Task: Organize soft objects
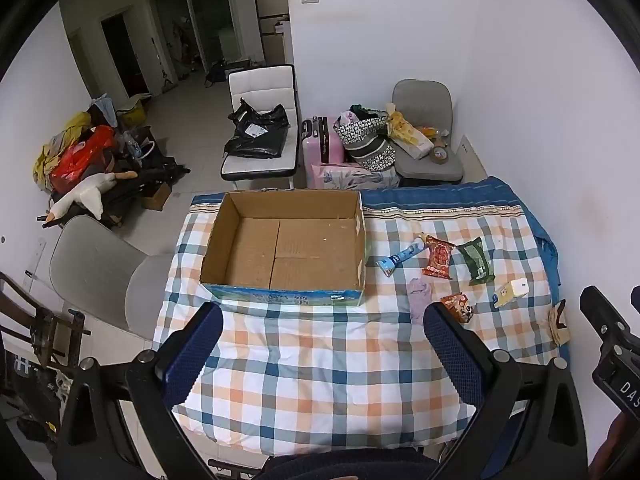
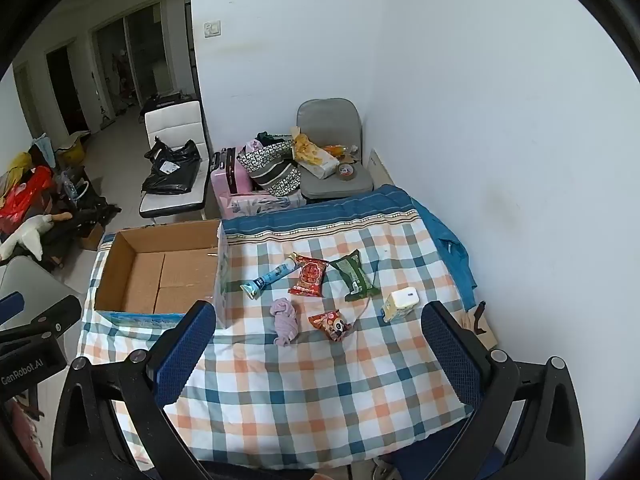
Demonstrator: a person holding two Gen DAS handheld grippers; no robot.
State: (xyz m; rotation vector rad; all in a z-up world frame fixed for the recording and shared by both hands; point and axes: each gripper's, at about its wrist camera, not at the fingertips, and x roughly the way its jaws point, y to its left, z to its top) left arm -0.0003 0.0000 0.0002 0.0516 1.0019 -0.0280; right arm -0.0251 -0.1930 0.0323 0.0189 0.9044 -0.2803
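An open, empty cardboard box (image 1: 288, 248) (image 2: 160, 268) stands on the checked blanket at the left. To its right lie a blue-white tube (image 1: 400, 258) (image 2: 272, 274), a red snack pack (image 1: 438, 256) (image 2: 310, 276), a green pack (image 1: 476, 260) (image 2: 354, 274), a purple cloth (image 1: 420, 294) (image 2: 285, 320), a small red-orange pack (image 1: 458, 306) (image 2: 330, 324) and a yellow-white pack (image 1: 512, 291) (image 2: 400, 304). My left gripper (image 1: 322, 336) is open and empty above the blanket in front of the box. My right gripper (image 2: 318, 336) is open and empty, hovering near the cloth and small pack.
The checked blanket (image 1: 320, 368) covers the table, with a white wall on the right. A grey chair (image 1: 104, 276) stands at the left edge. Behind are a white chair with a black bag (image 1: 260, 132), a pink suitcase (image 1: 320, 140) and a loaded grey chair (image 1: 424, 136).
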